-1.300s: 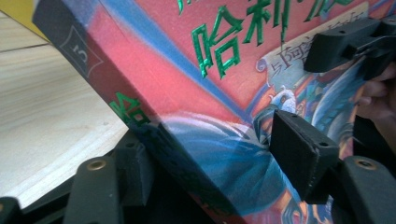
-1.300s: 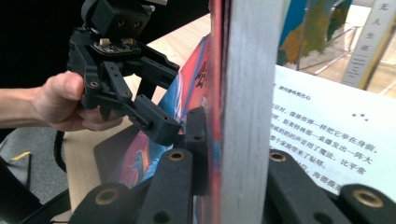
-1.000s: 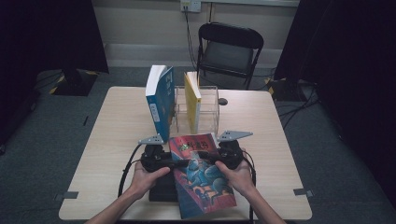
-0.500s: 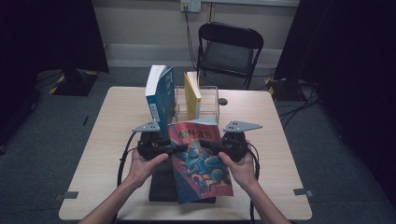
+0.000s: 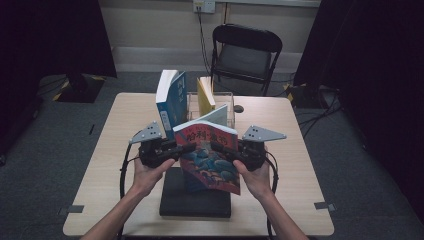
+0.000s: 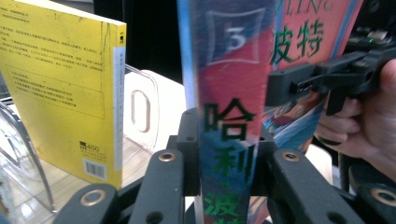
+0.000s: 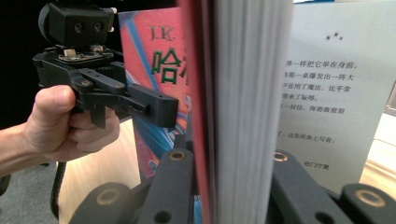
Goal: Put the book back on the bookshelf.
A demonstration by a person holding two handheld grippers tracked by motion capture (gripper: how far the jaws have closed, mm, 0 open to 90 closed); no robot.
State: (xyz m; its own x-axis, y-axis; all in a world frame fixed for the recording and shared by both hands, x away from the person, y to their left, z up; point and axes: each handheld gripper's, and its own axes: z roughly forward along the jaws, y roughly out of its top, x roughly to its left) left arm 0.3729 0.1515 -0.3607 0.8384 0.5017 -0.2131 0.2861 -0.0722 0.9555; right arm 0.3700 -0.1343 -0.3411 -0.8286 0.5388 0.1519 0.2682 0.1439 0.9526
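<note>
A colourful book (image 5: 210, 162) with a red and blue cover hangs upright above the table, held from both sides. My left gripper (image 5: 186, 148) has just been closing and is shut on its spine side; in the left gripper view the jaws (image 6: 226, 140) pinch the spine (image 6: 233, 70). My right gripper (image 5: 217, 148) is shut on the opposite edge, and in the right gripper view its jaws (image 7: 229, 156) clamp the cover and page block (image 7: 247, 70). Each gripper view also shows the other gripper, gripping the cover, held in a hand.
A black pad (image 5: 195, 200) lies on the wooden table (image 5: 300, 150) under the book. Behind it a blue-and-white book (image 5: 172, 100) and a yellow book (image 5: 205, 95) stand at a clear rack (image 5: 227, 107). A folding chair (image 5: 245, 50) stands beyond the table.
Both hands have risen, lifting the colourful book off the black pad and tipping it from nearly flat to upright.
</note>
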